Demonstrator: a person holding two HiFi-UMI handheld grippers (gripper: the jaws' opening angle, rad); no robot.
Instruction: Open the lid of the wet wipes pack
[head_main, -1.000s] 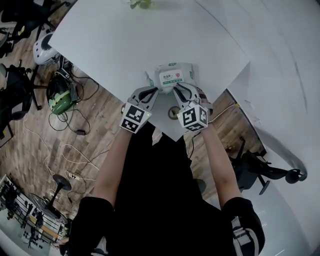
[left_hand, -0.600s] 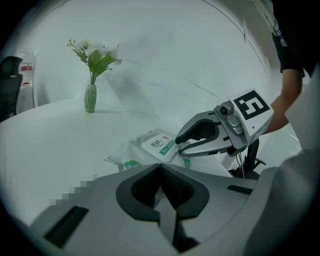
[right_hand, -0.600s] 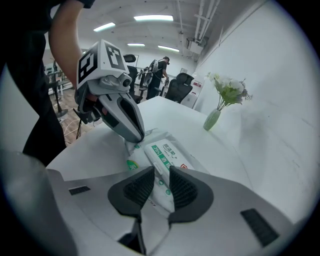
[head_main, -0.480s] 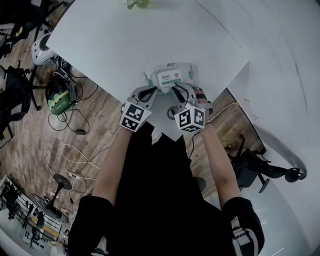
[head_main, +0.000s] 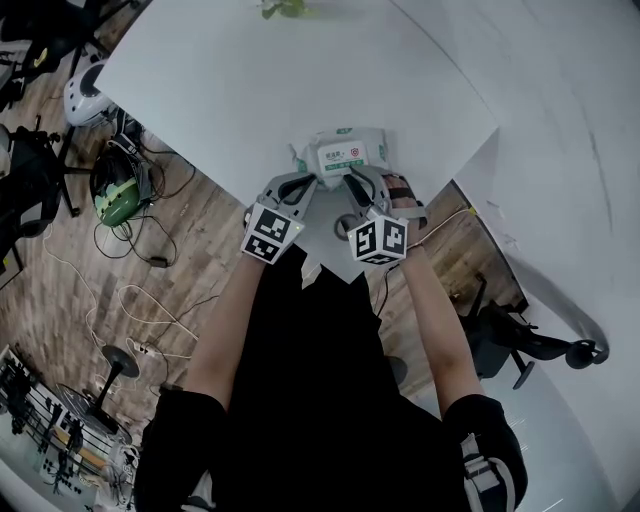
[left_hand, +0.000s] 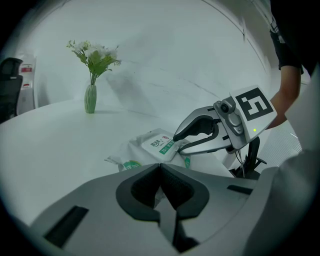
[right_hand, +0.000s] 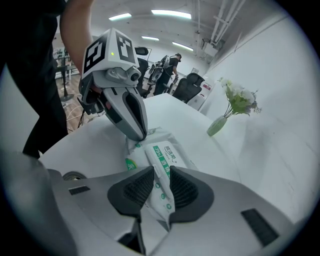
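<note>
Near the front edge of the white table (head_main: 250, 90), just ahead of the person, lies the wet wipes pack (head_main: 375, 145), flat and with its lid (head_main: 340, 155) facing up. It is a soft film pouch with crimped ends. It probably weighs little, gives under pressure, and slides on the smooth tabletop unless it is held down. The film looks slick and would crumple rather than resist, so it is a poor place to pull. The lid is the stiffer part, a white flap with green print. The best hold is likely its free edge, pinched thinly and peeled upward while the pouch is pinned at one end.

The right gripper (right_hand: 161, 180) has just been opening its jaws, and they now stand apart. The near end of the pack, along the printed flap, runs between the ribbed pads. They do not appear to squeeze it. The left gripper (left_hand: 160, 167) has its jaws together, with its tip at the crimped end on the other side of the lid. Whether it pinches film there or only presses down cannot be told.

Farther back on the table stands a small green vase (left_hand: 90, 98) of flowers, well apart from the pack.
</note>
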